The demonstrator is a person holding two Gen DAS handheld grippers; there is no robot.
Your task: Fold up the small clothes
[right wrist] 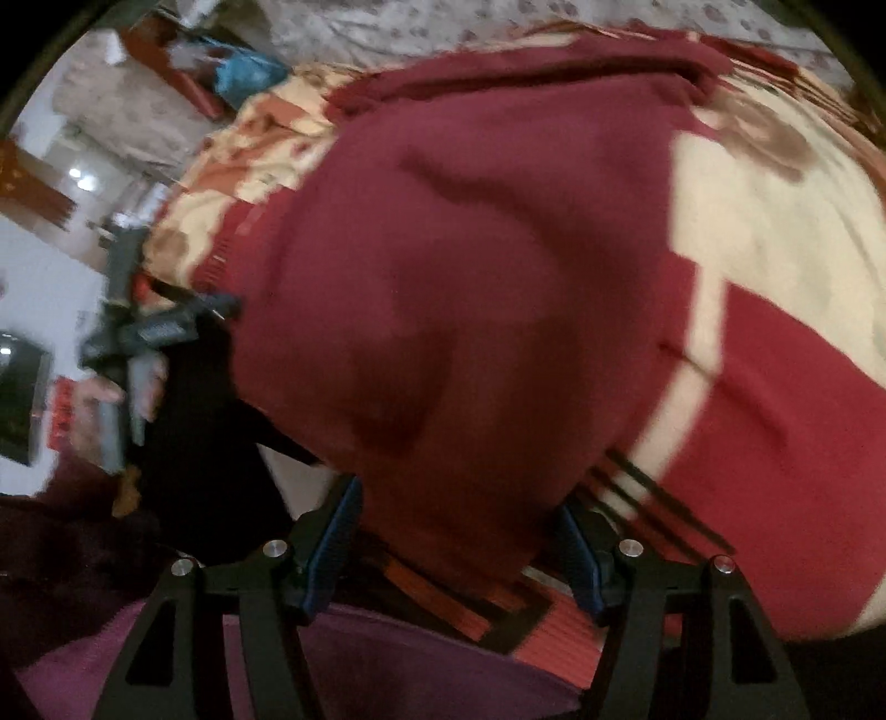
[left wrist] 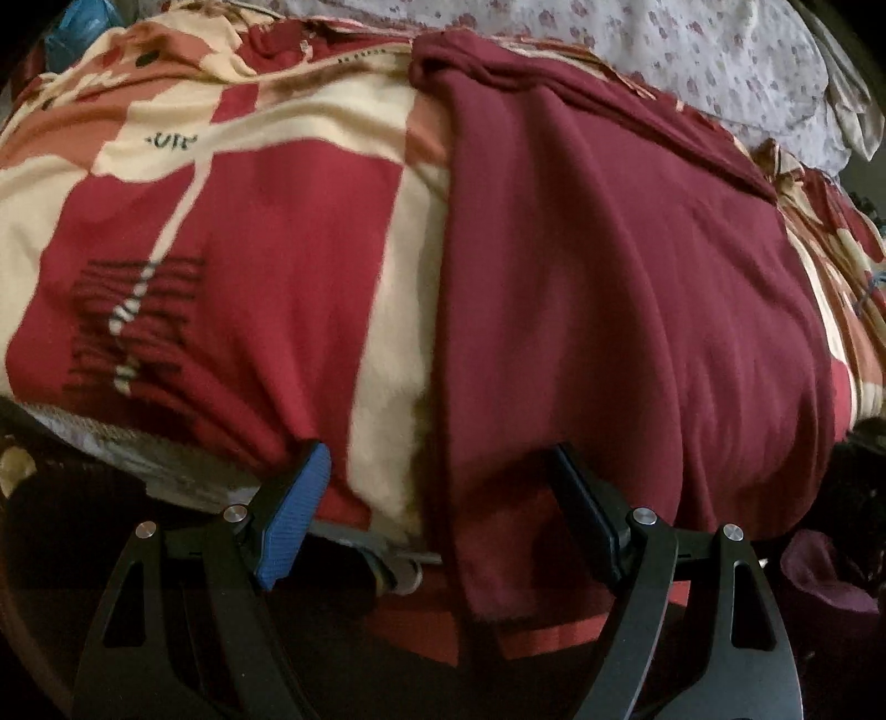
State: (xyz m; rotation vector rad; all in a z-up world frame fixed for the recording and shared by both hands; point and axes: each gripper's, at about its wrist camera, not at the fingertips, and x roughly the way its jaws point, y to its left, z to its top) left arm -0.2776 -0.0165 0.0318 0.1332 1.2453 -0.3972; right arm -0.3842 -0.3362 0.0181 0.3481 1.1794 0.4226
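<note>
Your left gripper (left wrist: 437,515) and right gripper (right wrist: 462,543) hang open at the maroon garment's (left wrist: 609,277) near hem; it runs lengthwise away across the bed (left wrist: 249,221).

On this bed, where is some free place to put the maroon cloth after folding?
The maroon garment covers the bed's right half in the left wrist view. Free room is the patterned red and cream blanket left of it. Beyond, the floral sheet is bare too. The near edge is crowded: the left claw and right claw sit open there.
</note>
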